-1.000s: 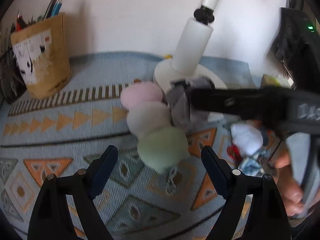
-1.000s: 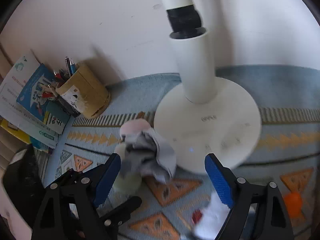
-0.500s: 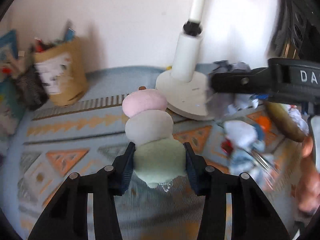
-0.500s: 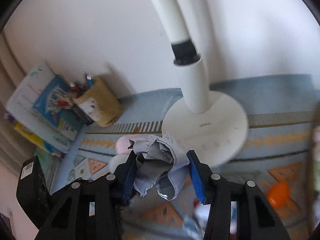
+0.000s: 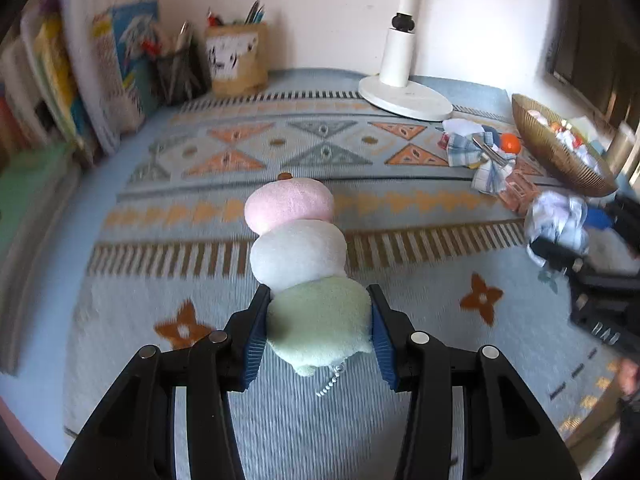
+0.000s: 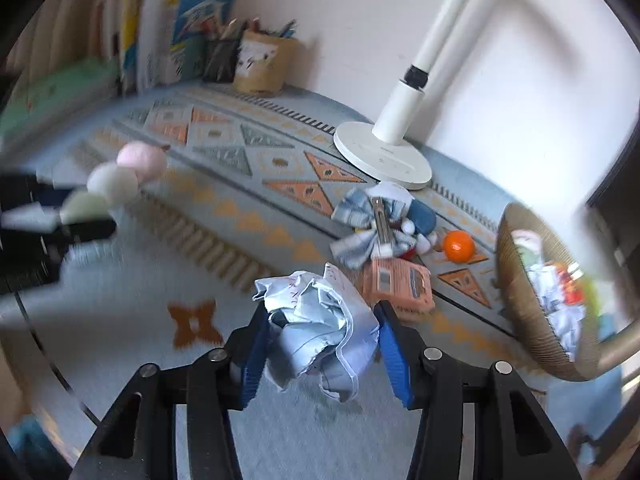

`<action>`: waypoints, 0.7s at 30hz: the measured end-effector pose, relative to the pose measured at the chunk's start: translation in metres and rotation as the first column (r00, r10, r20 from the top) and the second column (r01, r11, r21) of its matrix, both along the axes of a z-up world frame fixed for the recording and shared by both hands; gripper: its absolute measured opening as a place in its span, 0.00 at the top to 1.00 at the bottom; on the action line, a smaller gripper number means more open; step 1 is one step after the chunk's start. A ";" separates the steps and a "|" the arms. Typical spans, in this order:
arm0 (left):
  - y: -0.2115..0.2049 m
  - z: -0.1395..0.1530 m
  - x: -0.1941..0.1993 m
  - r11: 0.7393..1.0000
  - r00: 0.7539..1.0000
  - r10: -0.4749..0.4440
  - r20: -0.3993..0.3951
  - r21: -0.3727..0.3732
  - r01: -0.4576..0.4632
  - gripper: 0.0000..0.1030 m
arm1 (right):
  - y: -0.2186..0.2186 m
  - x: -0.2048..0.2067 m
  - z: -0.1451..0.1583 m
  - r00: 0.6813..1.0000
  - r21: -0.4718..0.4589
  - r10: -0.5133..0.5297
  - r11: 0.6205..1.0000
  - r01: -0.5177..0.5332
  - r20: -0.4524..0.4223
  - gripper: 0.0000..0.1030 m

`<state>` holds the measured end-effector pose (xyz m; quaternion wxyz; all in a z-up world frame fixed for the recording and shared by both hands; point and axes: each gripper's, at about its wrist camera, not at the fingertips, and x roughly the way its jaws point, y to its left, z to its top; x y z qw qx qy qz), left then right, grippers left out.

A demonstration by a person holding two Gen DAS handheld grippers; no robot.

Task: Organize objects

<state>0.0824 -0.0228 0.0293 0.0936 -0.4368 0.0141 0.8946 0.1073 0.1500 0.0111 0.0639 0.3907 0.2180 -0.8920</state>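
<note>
- Lighting: bright, soft daylight in both views; the white wall (image 6: 500, 92) is close to overexposed.
- Shadows: the white lamp pole (image 6: 448, 20) throws a broad soft shadow on the wall to its right.
- Blur: motion smear is heavy at the edges; the upright colourful books (image 5: 100, 72) and woven golden bowl (image 6: 532, 300) are streaked.
- Distortion: strong fisheye curvature, with dark vignette corners.

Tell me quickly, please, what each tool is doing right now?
Left tool: closed on the plush toy, at its green end.
Right tool: closed on the crumpled cloth.
</note>
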 end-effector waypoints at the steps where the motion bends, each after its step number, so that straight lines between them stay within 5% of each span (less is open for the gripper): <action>1: -0.002 -0.002 0.003 1.000 1.000 0.005 -0.006 0.009 -0.005 0.56 | 0.001 0.004 -0.004 1.000 0.007 0.009 1.000 -0.009 -0.002 0.52; 8: 0.001 -0.006 0.012 0.998 0.998 0.053 -0.037 -0.034 -0.054 0.55 | 0.011 0.021 -0.003 0.999 0.009 0.002 1.000 -0.002 -0.050 0.34; 12: 0.004 -0.010 0.012 0.998 0.998 0.049 -0.030 -0.040 -0.050 0.54 | 0.011 0.037 0.002 0.998 -0.011 0.006 1.000 -0.007 -0.063 0.14; 21: 0.002 -0.010 0.014 0.999 0.998 0.044 -0.037 -0.029 -0.045 0.52 | 0.024 0.063 0.009 1.000 -0.125 0.003 0.992 -0.006 -0.029 0.12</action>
